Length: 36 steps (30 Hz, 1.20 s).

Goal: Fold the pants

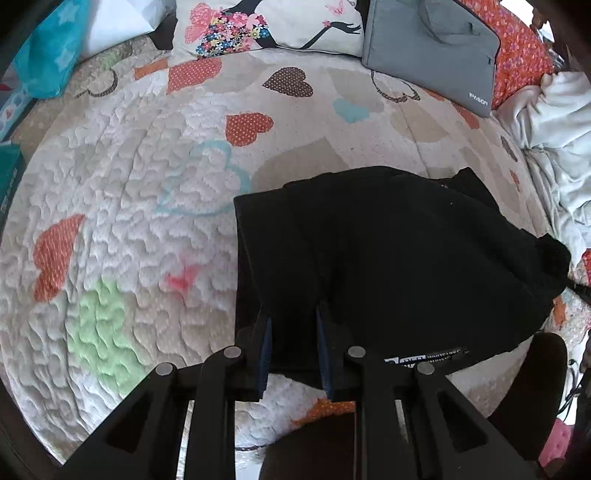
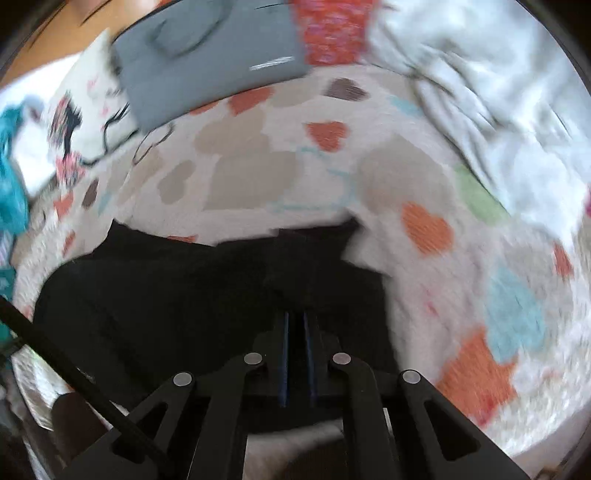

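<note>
The left gripper (image 1: 293, 314) pinches the near edge of the black fabric pants (image 1: 388, 251); the right gripper (image 2: 295, 317) looks clamped on it too. On the quilted heart-patterned bedspread (image 1: 129, 221), uneven pulling would likely skew the fold.

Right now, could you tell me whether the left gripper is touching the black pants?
Touching: the left wrist view shows the left gripper with black pants fabric pinched between its fingers.

You are working in a home bedroom, on a heart-patterned quilt (image 1: 147, 229) with a printed pillow (image 1: 280, 26) and grey laptop sleeve (image 1: 432, 48) at its far edge.
</note>
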Tool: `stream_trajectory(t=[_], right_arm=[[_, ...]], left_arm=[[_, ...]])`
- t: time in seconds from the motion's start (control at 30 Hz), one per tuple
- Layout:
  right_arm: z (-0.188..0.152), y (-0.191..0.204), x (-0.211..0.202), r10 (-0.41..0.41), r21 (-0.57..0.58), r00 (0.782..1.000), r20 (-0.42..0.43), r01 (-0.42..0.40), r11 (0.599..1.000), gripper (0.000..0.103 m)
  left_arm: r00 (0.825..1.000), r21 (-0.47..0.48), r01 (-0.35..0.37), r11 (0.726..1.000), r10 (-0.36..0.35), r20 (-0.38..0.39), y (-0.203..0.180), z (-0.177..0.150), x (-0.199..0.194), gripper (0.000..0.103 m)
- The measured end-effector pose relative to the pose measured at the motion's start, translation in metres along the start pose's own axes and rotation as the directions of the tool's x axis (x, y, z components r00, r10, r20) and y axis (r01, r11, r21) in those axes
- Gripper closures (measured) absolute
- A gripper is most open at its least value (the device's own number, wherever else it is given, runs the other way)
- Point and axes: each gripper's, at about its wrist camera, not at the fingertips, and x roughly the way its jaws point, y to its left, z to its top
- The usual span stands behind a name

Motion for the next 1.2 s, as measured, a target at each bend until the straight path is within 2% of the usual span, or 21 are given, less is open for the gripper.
stream_trajectory(t=[0.17, 0.2, 0.27, 0.3, 0.37, 0.43, 0.53, 0.6, 0.7, 0.77, 0.87, 0.9, 0.93, 1.0, 1.03, 1.1, 1.17, 1.2], right_arm=[[-0.031, -0.078, -0.002, -0.057, 0.226, 0.996, -0.071, 0.072, 0.972, 0.094], [-0.036, -0.087, -0.005, -0.078, 0.25, 0.994, -0.073, 0.094, 0.964, 0.092], [-0.039, -0.092, -0.014, -0.076, 0.251, 0.996, -0.043, 0.084, 0.964, 0.09], [-0.038, -0.091, -0.019, -0.062, 0.244, 0.998, -0.022, 0.065, 0.968, 0.085], [-0.032, -0.082, -0.028, -0.017, 0.218, 0.999, 0.034, 0.01, 0.976, 0.052], [-0.026, -0.063, -0.033, 0.007, 0.158, 0.997, 0.073, -0.018, 0.987, 0.046], [-0.018, -0.007, -0.027, 0.073, -0.023, 0.996, 0.059, -0.072, 0.997, 0.046], [-0.017, 0.035, -0.019, 0.128, -0.138, 0.992, 0.016, -0.124, 0.983, 0.046], [-0.021, 0.086, -0.004, 0.178, -0.246, 0.984, -0.03, -0.18, 0.953, 0.046], [-0.025, 0.108, 0.004, 0.194, -0.299, 0.98, -0.051, -0.2, 0.933, 0.046], [-0.039, 0.123, 0.01, 0.192, -0.365, 0.979, -0.075, -0.206, 0.908, 0.046], [-0.042, 0.128, 0.013, 0.177, -0.406, 0.98, -0.087, -0.197, 0.892, 0.045], [-0.044, 0.132, 0.015, 0.169, -0.437, 0.981, -0.096, -0.194, 0.878, 0.045], [-0.051, 0.15, 0.021, 0.152, -0.529, 0.98, -0.127, -0.197, 0.825, 0.044], [-0.054, 0.155, 0.024, 0.137, -0.564, 0.982, -0.128, -0.186, 0.805, 0.044], [-0.059, 0.168, 0.031, 0.094, -0.626, 0.99, -0.101, -0.137, 0.768, 0.044], [-0.061, 0.183, 0.04, 0.089, -0.675, 0.991, -0.095, -0.13, 0.726, 0.044], [-0.063, 0.187, 0.043, 0.09, -0.693, 0.991, -0.097, -0.132, 0.709, 0.044]], left_arm=[[1.0, -0.04, 0.009, 0.999, -0.009, -0.008, 0.007, -0.003, 0.004, 0.081], [1.0, -0.044, 0.013, 0.999, -0.013, -0.004, 0.007, -0.003, 0.003, 0.08], [1.0, -0.048, 0.025, 0.999, -0.024, 0.01, 0.008, -0.003, 0.0, 0.078], [0.999, -0.052, 0.035, 0.998, -0.034, 0.02, 0.008, -0.003, -0.002, 0.078], [0.998, -0.073, 0.057, 0.996, -0.055, 0.03, 0.012, -0.002, -0.005, 0.076], [0.996, -0.109, 0.08, 0.991, -0.076, 0.038, 0.019, -0.003, -0.007, 0.074], [0.992, -0.173, 0.122, 0.977, -0.115, 0.049, 0.031, -0.006, -0.01, 0.071], [0.992, -0.198, 0.126, 0.972, -0.118, 0.051, 0.036, -0.009, -0.009, 0.071], [0.993, -0.211, 0.102, 0.972, -0.088, 0.075, 0.04, -0.013, -0.013, 0.071], [0.992, -0.225, 0.1, 0.969, -0.08, 0.096, 0.045, -0.015, -0.017, 0.071], [0.988, -0.242, 0.135, 0.961, -0.11, 0.113, 0.052, -0.017, -0.018, 0.07], [0.986, -0.226, 0.143, 0.964, -0.12, 0.112, 0.05, -0.017, -0.016, 0.068], [0.987, -0.216, 0.143, 0.966, -0.123, 0.105, 0.049, -0.016, -0.012, 0.062], [0.99, -0.193, 0.132, 0.972, -0.121, 0.067, 0.04, -0.013, 0.001, 0.058], [0.991, -0.183, 0.135, 0.974, -0.128, 0.047, 0.036, -0.011, 0.008, 0.058], [0.991, -0.169, 0.13, 0.977, -0.129, 0.017, 0.027, -0.008, 0.018, 0.049], [0.996, -0.144, 0.094, 0.985, -0.094, 0.003, 0.019, -0.006, 0.023, 0.05], [0.997, -0.123, 0.07, 0.99, -0.071, -0.008, 0.016, -0.005, 0.023, 0.056]])
